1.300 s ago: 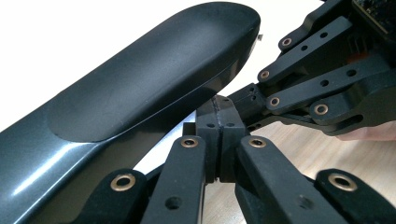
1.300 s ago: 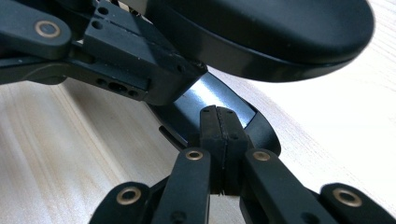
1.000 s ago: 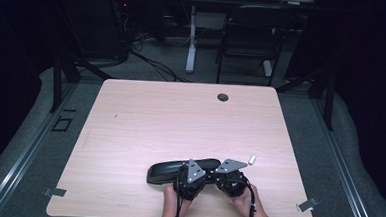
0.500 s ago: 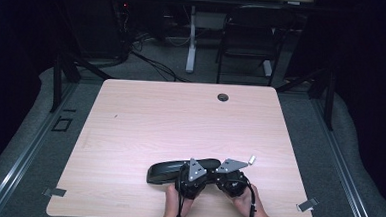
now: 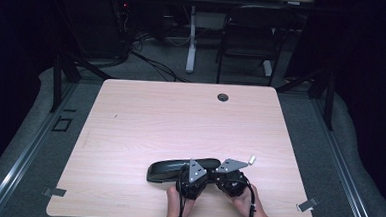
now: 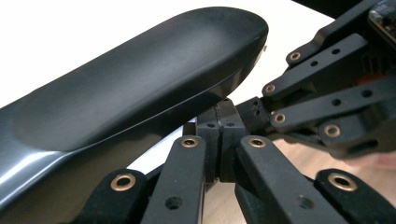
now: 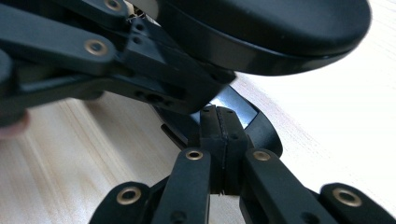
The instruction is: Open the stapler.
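Pale wood grain is covering the counter point(image 5: 144, 131), which is standing on grey carpet in a dark room, with one chair point(image 5: 247, 41) and one white desk leg point(image 5: 191, 38) showing beyond its far edge. One round cable hole point(image 5: 223, 97) is sitting near that far edge, well apart from the jaws.

One long, dark, glossy case point(image 5: 177, 170) is lying flat on the counter near the front edge. It is lying just ahead of both sets of jaws, running off to the left of them.

Two grippers are resting side by side behind it, each in one hand. The left gripper point(image 6: 219, 135) is keeping its jaws pressed fully together with nothing between them, their tips sitting just under the rounded end of the case. The right gripper point(image 7: 219, 128) is likewise closing its jaws tight on nothing, its tips lying just below the case's end.

In each gripper view the other gripper's black linkage is crossing close beside the jaws, crowding the space around that end of the case.
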Demonstrator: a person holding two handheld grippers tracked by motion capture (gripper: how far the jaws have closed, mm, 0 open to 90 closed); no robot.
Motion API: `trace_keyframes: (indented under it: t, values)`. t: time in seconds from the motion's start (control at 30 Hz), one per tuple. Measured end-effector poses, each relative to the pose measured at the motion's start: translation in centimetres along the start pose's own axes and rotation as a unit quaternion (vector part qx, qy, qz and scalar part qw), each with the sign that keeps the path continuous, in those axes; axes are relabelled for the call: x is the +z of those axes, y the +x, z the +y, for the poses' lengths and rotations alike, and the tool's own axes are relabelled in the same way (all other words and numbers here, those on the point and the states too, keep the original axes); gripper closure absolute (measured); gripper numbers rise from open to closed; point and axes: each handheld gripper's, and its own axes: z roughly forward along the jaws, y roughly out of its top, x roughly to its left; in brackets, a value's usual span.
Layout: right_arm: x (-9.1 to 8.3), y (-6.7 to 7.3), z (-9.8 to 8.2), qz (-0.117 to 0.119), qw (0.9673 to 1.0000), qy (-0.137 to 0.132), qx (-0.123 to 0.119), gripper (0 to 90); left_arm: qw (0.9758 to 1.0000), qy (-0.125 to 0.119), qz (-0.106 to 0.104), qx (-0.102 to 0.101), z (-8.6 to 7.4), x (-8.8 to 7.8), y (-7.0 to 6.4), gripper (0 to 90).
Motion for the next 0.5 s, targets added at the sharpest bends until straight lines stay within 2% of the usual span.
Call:
trace_keyframes:
  t: [0.07,0.13,0.17,0.2,0.3,0.37,0.47,0.5]
  values:
    - [0.03,0.05,-0.01,-0.002,1.0,-0.003,-0.002,90.0,1.0,-0.001,0.002,-0.004,0.0,-0.05,-0.02,90.0]
    - [-0.04,0.02,-0.02,-0.001,1.0,0.001,-0.002,90.0,0.9999,-0.001,-0.007,-0.012,-0.04,-0.25,0.06,90.0]
    - [-0.04,0.0,-0.04,-0.001,1.0,0.0,-0.004,90.0,0.9999,0.001,-0.007,-0.013,0.0,-0.26,0.08,90.0]
    - [-0.04,0.01,-0.01,-0.001,1.0,0.001,-0.003,90.0,0.9997,-0.002,-0.011,-0.024,-0.02,-0.3,0.12,90.0]
    - [-0.09,-0.04,0.01,-0.001,1.0,0.004,-0.004,90.0,0.9994,-0.003,-0.013,-0.031,-0.01,-0.31,0.18,90.0]
    - [-0.06,0.0,-0.01,-0.002,1.0,0.002,-0.004,90.0,0.9996,-0.003,-0.013,-0.024,-0.01,-0.32,0.2,90.0]
    - [-0.05,-0.04,-0.03,-0.002,1.0,0.001,-0.004,90.0,0.9996,-0.006,-0.01,-0.027,-0.07,-0.4,0.24,90.0]
    - [-0.05,-0.04,-0.03,-0.002,1.0,0.001,-0.003,90.0,0.9993,-0.011,-0.01,-0.035,-0.16,-0.33,0.14,90.0]
